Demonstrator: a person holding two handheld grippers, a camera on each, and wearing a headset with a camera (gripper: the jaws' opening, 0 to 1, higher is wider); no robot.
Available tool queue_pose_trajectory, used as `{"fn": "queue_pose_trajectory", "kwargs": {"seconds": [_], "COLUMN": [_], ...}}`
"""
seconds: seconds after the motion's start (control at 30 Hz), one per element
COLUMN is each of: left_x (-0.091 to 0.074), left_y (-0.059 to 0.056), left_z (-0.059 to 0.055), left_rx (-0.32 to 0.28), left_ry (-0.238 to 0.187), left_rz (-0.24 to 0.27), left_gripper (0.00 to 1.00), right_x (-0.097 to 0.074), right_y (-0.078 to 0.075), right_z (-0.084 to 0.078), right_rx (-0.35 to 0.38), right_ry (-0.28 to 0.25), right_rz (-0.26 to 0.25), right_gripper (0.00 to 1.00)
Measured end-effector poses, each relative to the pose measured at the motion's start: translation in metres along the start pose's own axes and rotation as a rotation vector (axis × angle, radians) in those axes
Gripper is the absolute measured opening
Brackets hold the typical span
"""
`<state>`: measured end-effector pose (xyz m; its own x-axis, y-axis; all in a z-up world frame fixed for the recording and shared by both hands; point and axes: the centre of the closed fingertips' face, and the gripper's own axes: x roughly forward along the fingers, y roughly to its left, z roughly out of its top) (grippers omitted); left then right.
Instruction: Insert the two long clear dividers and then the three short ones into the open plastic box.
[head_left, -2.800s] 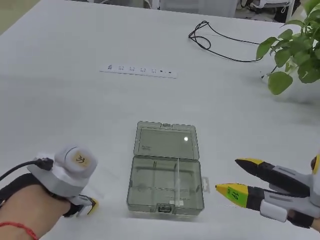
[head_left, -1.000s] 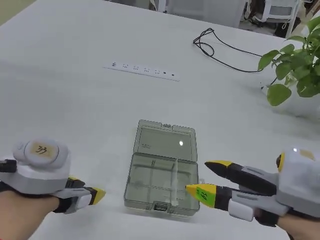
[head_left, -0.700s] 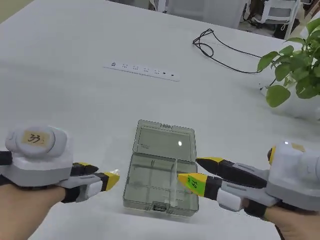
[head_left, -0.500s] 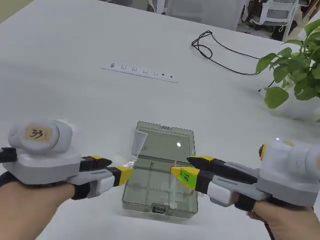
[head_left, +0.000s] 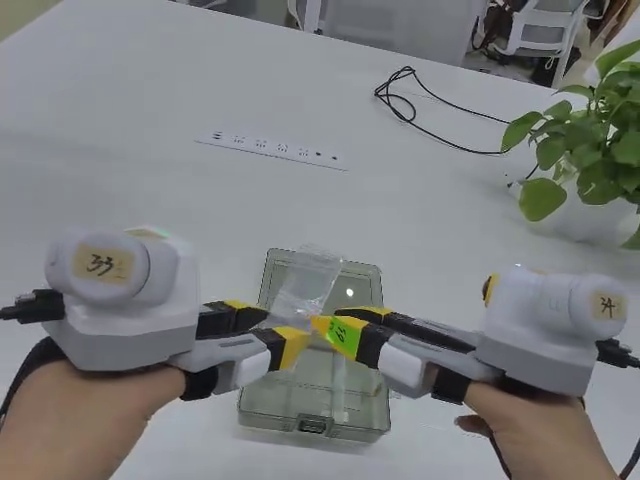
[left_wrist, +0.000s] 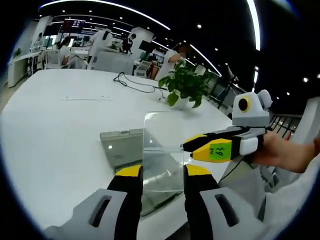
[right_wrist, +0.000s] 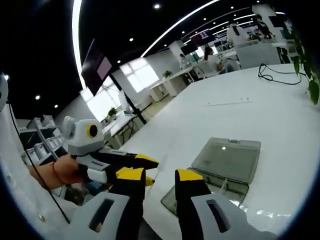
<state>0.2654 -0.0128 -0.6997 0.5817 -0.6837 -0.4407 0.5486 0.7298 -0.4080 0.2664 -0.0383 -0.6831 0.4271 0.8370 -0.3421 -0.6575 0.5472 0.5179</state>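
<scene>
Head view: the left tool (head_left: 288, 328), which was sitting low on the tabletop beside the box moments ago, is now clamping a clear plastic divider sheet (head_left: 308, 283). It is holding the sheet upright over the translucent grey plastic box (head_left: 300, 418), whose lid is lying open. The right tool (head_left: 336, 323) has also closed in, and its tips are sitting just beside the sheet. Pickup looks done, so seating the sheet in a slot is probably next. The white tabletop (head_left: 120, 90) is carrying a white power strip (head_left: 270, 148), a black cable (head_left: 430, 95) and a green leafy plant (head_left: 585, 130).

Left gripper view: the sheet is standing between the jaws, gripped by its edges, with the box lying beyond it.

Right gripper view: the right tool's jaws are standing moderately apart and gripping nothing. The box is sitting ahead on the tabletop in a large, ceiling-lit office.
</scene>
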Motion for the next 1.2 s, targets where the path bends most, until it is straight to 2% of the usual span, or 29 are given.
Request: {"fn": "queue_pose_trajectory", "kwargs": {"seconds": [0.13,0.3,0.43,0.53,0.63,0.9,1.2], "left_x": [0.0013,0.0015,0.0014,0.0025,0.0032,0.0036,-0.0026], "left_y": [-0.0050,-0.0070,-0.0075,-0.0078,-0.0085,-0.0113,-0.0047], "left_z": [0.0019,0.0036,0.0041,0.0033,0.0015,0.0007,-0.0021], "left_rx": [0.004,0.018,0.025,0.023,0.027,0.021,0.042], "left_ry": [-0.001,-0.002,-0.003,-0.005,0.002,0.001,0.003], "left_rz": [-0.014,-0.020,-0.018,-0.017,-0.018,-0.035,-0.039], "left_gripper": [0.30,0.30,0.30,0.30,0.28,0.33,0.37], "right_x": [0.0031,0.0044,0.0041,0.0041,0.0046,0.0054,0.0051], "right_y": [0.0032,-0.0007,-0.0008,0.0006,-0.0003,-0.0001,0.0015], "right_z": [0.0053,0.0059,0.0053,0.0048,0.0038,0.0043,0.0090], "right_rx": [0.029,0.048,0.060,0.088,0.077,0.087,0.087], "right_ry": [-0.018,-0.018,-0.015,-0.012,-0.006,0.004,0.002], "right_rz": [0.013,-0.006,-0.006,-0.008,-0.023,-0.026,-0.025], "right_gripper": [0.18,0.15,0.08,0.07,0.07,0.07,0.07]}}
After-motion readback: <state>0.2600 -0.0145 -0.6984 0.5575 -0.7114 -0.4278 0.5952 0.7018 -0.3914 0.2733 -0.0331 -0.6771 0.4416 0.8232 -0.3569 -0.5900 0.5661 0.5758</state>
